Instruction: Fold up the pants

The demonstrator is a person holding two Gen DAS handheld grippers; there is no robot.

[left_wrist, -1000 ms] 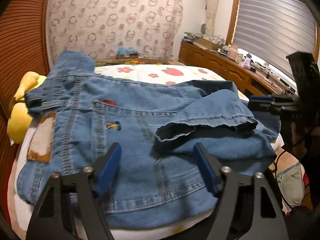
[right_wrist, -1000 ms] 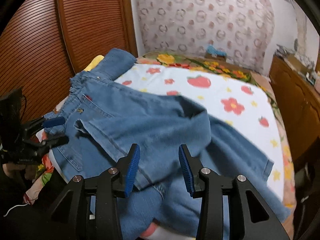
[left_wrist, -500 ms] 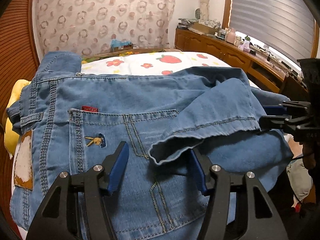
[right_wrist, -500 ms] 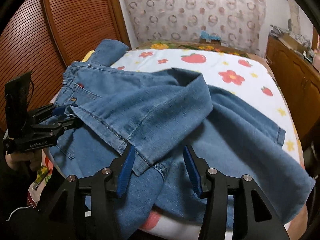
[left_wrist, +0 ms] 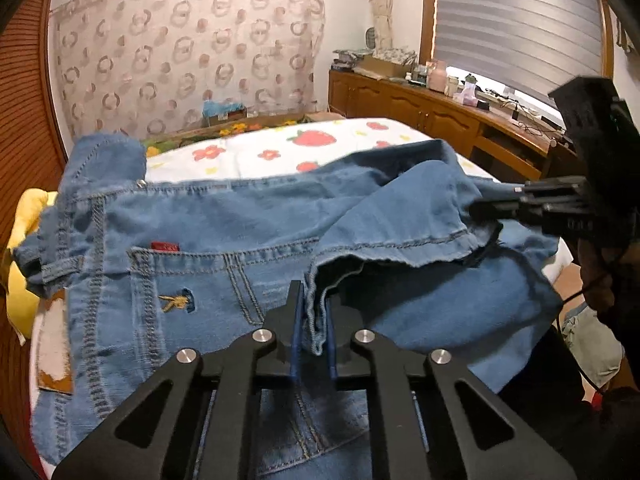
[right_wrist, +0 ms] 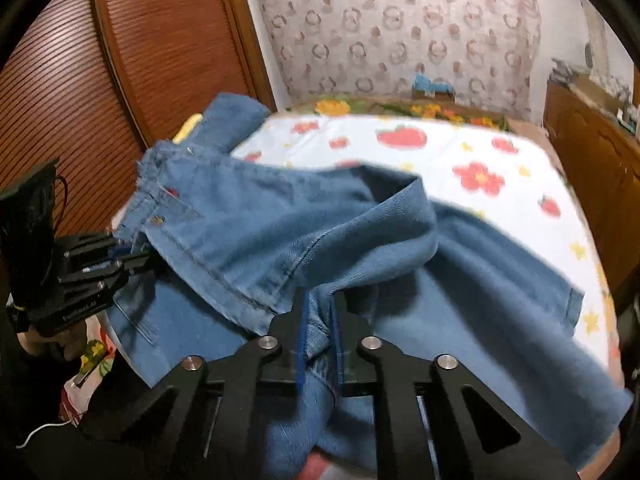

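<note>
Pants [left_wrist: 248,224] on bed [left_wrist: 328,148], leg hem doubled back over seat. Left gripper [left_wrist: 314,320] and right gripper [right_wrist: 320,320] just clamped on hem corners. Fold half done; carrying over, flattening left.

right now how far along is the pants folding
Early to midway. Done: the jeans lie spread on the bed, waistband at the left, with a leg hem already brought back toward the seat. In hand: the left tongs and right tongs have just closed, each pinching a hem corner. Left: carry that hem across to the waistband, flatten the bunched cloth, then fold again.
</note>
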